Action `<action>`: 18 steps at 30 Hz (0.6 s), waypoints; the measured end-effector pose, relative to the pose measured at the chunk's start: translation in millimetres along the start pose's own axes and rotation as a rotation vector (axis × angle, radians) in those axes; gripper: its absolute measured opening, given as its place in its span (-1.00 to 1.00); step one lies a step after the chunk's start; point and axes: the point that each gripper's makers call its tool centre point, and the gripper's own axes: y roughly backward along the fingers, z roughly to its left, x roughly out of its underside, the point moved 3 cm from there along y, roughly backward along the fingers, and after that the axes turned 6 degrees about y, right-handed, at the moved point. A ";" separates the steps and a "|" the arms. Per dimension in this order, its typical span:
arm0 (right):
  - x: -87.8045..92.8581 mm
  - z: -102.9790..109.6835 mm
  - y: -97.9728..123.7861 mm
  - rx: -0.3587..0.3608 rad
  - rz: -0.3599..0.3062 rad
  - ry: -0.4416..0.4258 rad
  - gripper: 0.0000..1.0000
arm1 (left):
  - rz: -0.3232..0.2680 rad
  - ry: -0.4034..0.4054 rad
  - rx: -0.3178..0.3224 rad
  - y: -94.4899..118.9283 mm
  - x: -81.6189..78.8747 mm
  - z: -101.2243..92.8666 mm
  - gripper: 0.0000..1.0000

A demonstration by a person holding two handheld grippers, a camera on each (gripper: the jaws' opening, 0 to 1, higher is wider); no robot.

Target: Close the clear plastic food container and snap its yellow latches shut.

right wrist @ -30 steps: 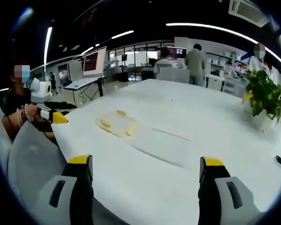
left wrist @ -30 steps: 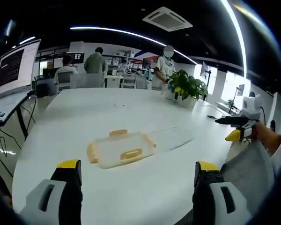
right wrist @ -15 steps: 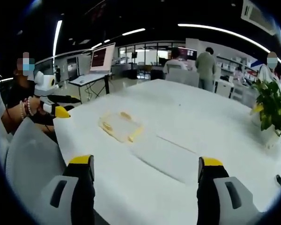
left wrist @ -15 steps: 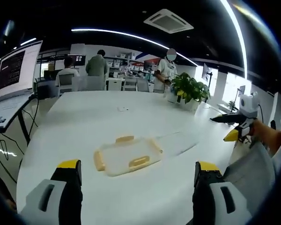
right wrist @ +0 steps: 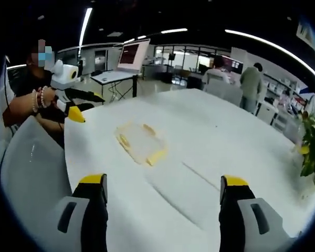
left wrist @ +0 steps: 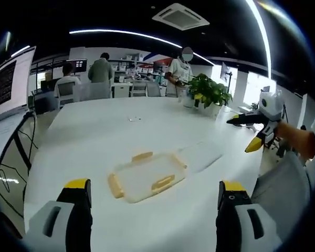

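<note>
While a large white table (left wrist: 94, 126) spreads across both views, the clear plastic food container (left wrist: 147, 176) lies flat on it, near the edge closest to the person and well apart from either tool. Seen from the left gripper view, yellow latches (left wrist: 163, 184) sit along its sides, one at the near edge, one at the far edge and one at the left end; whether they are snapped down is too small to tell. Just right of the container, a flat clear sheet (left wrist: 202, 157) lies on the tabletop, its nature unclear. A potted green plant (left wrist: 207, 94) stands toward the table's far side, and people stand and sit at desks beyond it. The left gripper (left wrist: 153, 194) has its yellow-tipped jaws spread wide with nothing between them, held over the near table edge. The right gripper (right wrist: 161, 185) likewise has its jaws wide apart and empty, with the container (right wrist: 140, 143) ahead and to the left on the table.
</note>
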 end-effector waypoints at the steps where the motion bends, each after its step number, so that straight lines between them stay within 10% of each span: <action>1: -0.8 -0.4 -1.7 -0.005 0.003 0.008 0.71 | 0.005 -0.003 0.002 -1.0 -0.3 0.8 0.96; 18: -16.5 -2.8 -34.9 -0.112 0.067 0.192 0.66 | 0.180 -0.222 0.085 -17.9 -13.5 24.1 0.95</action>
